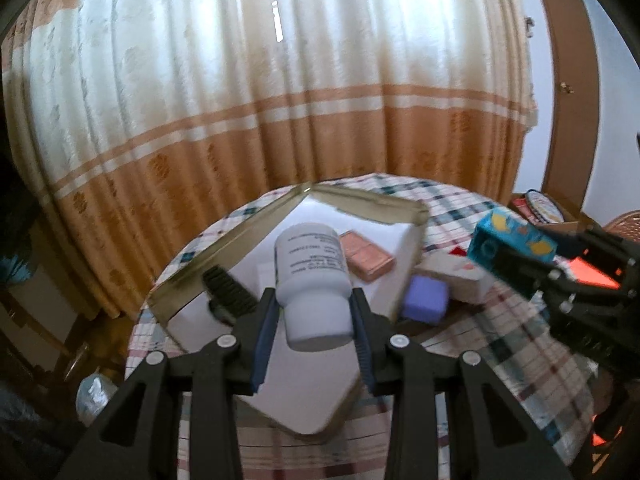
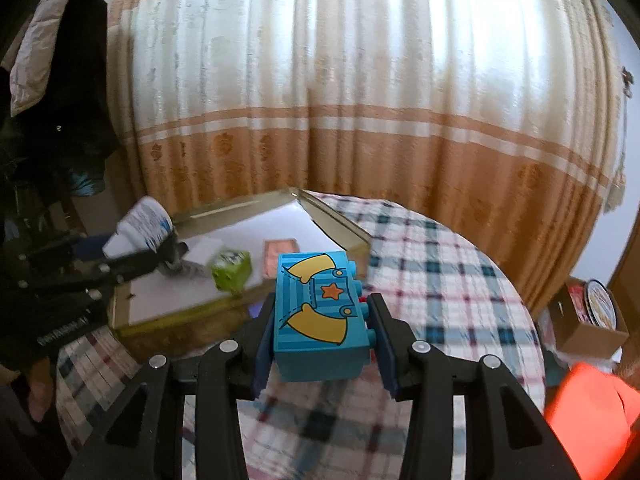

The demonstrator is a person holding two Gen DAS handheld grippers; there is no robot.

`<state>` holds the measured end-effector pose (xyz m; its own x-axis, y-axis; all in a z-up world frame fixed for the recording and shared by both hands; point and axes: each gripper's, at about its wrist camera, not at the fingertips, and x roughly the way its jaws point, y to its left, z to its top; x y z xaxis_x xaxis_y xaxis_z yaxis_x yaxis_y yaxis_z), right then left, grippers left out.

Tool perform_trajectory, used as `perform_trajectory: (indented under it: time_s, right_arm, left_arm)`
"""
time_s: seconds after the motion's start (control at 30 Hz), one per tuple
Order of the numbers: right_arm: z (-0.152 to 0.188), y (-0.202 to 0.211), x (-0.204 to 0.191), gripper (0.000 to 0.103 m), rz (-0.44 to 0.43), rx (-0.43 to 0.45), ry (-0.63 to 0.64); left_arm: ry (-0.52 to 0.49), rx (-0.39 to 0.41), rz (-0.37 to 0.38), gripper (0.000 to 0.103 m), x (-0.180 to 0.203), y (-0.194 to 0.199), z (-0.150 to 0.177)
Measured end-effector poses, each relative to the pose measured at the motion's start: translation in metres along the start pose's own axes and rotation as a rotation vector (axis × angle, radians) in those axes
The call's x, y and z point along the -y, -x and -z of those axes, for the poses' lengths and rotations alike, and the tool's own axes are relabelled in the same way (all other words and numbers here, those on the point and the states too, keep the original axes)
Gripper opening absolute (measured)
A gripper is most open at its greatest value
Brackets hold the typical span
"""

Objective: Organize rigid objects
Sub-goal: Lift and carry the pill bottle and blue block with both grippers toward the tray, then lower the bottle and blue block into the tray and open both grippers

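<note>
Above the plaid-covered round table [image 2: 440,264], both grippers were loaded and held clear of the cloth. The left gripper [image 1: 314,312] was clamped on a white bottle [image 1: 310,264] by its cap end; the bottle's long axis ran away from the camera, base pointing toward the far edge of the table and tilted slightly left, its printed label facing up. It hung over the near part of a shallow gold-rimmed tray [image 1: 240,224] with a white floor. On that floor lay a pink flat case [image 1: 368,260] near the tray's right edge and a black comb-like piece [image 1: 228,292] near its left edge. A purple block [image 1: 424,298] sat just outside the right rim. The right gripper [image 2: 320,316] pinched a blue toy brick [image 2: 320,312], long axis running away from the camera, studs pointing right, above the cloth beside the tray's right side. A green cube [image 2: 232,270] rested in the tray.
</note>
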<state>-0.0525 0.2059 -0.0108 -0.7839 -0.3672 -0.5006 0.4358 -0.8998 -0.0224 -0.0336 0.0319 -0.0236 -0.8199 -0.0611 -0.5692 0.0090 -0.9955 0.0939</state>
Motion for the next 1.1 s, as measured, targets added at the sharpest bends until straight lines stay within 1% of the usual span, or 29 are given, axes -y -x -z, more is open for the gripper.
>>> perform_trajectory:
  time_s: [0.17, 0.4, 0.57, 0.77, 1.1]
  right_arm:
    - [-0.021, -0.016, -0.015, 0.046, -0.031, -0.003, 0.043]
    - [-0.045, -0.045, -0.038, 0.046, -0.065, -0.021, 0.097]
    - [-0.048, -0.064, -0.054, 0.046, -0.086, -0.054, 0.125]
    - [-0.046, -0.080, -0.064, 0.046, -0.106, -0.091, 0.131]
    - [-0.046, -0.093, -0.074, 0.046, -0.139, -0.109, 0.131]
  left_arm:
    - [0.022, -0.046, -0.030, 0.035, -0.017, -0.015, 0.002]
    - [0.040, -0.079, -0.061, 0.035, -0.031, -0.025, 0.004]
    - [0.048, -0.094, -0.066, 0.035, -0.036, -0.034, 0.004]
    - [0.065, -0.114, -0.062, 0.035, -0.042, -0.044, 0.003]
    - [0.087, -0.131, -0.071, 0.035, -0.052, -0.054, 0.003]
